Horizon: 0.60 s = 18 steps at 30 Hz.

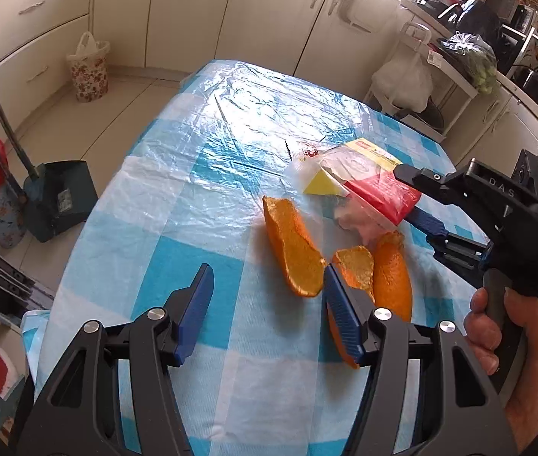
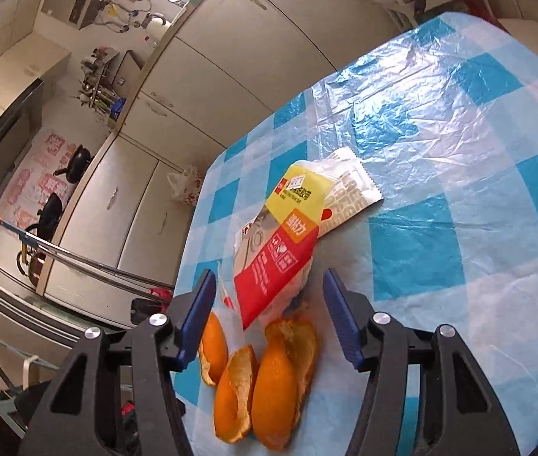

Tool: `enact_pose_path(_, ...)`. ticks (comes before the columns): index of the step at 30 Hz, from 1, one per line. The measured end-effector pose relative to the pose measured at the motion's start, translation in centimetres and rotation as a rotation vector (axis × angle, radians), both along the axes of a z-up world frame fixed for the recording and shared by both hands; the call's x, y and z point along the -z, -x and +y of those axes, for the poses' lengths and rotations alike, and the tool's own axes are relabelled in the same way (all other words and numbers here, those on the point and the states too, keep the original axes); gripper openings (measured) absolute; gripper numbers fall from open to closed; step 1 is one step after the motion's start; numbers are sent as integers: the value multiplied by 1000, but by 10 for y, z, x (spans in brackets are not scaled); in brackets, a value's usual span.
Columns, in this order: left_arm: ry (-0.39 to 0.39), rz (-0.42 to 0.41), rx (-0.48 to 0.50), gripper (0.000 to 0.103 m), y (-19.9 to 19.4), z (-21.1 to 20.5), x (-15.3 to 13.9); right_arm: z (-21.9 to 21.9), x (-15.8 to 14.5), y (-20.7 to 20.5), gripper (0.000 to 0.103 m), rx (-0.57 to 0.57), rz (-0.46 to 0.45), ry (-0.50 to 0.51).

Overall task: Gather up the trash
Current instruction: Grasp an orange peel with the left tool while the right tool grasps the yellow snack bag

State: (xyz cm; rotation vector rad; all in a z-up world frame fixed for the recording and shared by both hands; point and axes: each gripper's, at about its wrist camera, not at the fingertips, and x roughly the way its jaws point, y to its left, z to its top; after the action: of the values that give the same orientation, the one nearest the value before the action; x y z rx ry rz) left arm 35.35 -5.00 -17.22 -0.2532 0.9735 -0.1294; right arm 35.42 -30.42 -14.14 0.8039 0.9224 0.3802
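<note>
- My left claw (image 1: 267, 313) gapes empty above the orange peels (image 1: 293, 252) on the table (image 1: 177, 205).
- My right claw (image 2: 267, 317) stands open around the red-and-yellow wrapper (image 2: 287, 235).

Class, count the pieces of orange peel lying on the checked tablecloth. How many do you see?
3, clustered near the wrapper: a left peel by the right gripper's left finger, a middle peel, and a right peel. More may be hidden under the wrapper.

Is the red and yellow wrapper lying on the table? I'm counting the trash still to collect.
Yes: the red and yellow wrapper lies on the checked table cover, just beyond the orange peels.
</note>
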Motion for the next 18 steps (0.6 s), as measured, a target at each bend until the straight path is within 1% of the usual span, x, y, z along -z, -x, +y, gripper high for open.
enact_pose_path(1,-3,6,-5,58,-8,-4,1,-1,5,-4,51,5,14,-25)
enact_pose_path(2,-7,14,-7,58,-14,-7,3,-3,10,-8,47,12,26,-53)
enact_pose_path(4,-21,20,-6,58,-24,-14,4,-8,17,-11,36,30,46,-103)
enact_pose_path(5,-35,17,-5,56,-28,-19,4,-11,19,-10,23,38,52,-120)
enact_pose_path(6,-40,14,-1,52,-30,-21,4,-14,21,-9,13,40,51,-137)
enact_pose_path(8,-38,23,12,24,-36,-25,7,-17,20,-6,6,36,37,-151)
enact_pose_path(9,-30,22,13,20,-37,-25,7,-19,17,-5,4,32,25,-156)
enact_pose_path(11,-31,9,1,14,-35,-22,5,-23,9,0,3,27,-12,-175)
enact_pose_path(15,-2,-36,-30,13,-14,-1,-7,-30,-13,11,2,20,-96,-199)
enact_pose_path(18,21,-73,-35,12,9,11,-18,-32,-32,25,2,7,-148,-177)
